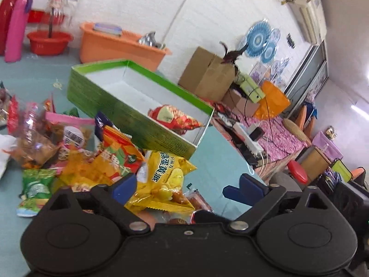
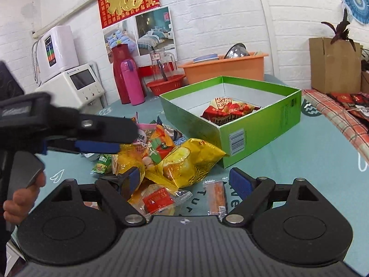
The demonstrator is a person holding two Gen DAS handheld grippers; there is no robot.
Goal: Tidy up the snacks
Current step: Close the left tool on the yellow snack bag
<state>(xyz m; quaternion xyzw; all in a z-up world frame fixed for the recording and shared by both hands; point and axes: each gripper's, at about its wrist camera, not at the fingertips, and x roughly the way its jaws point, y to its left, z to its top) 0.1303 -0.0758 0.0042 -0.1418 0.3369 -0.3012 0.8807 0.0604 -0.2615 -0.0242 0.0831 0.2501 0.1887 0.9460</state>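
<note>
Orange tub (image 2: pixel 224 68), pink flask (image 2: pixel 132 83) and red basin (image 2: pixel 167 84) line the counter (image 2: pixel 299 152) behind the green box (image 2: pixel 260 133) — one red packet (image 2: pixel 227 110) inside. Snack pile (image 2: pixel 161 154) just ahead of both tools. Right tool (image 2: pixel 185 183) gapes above the yellow bag (image 2: pixel 191 161); left tool (image 1: pixel 182 185) open too — empty.
</note>
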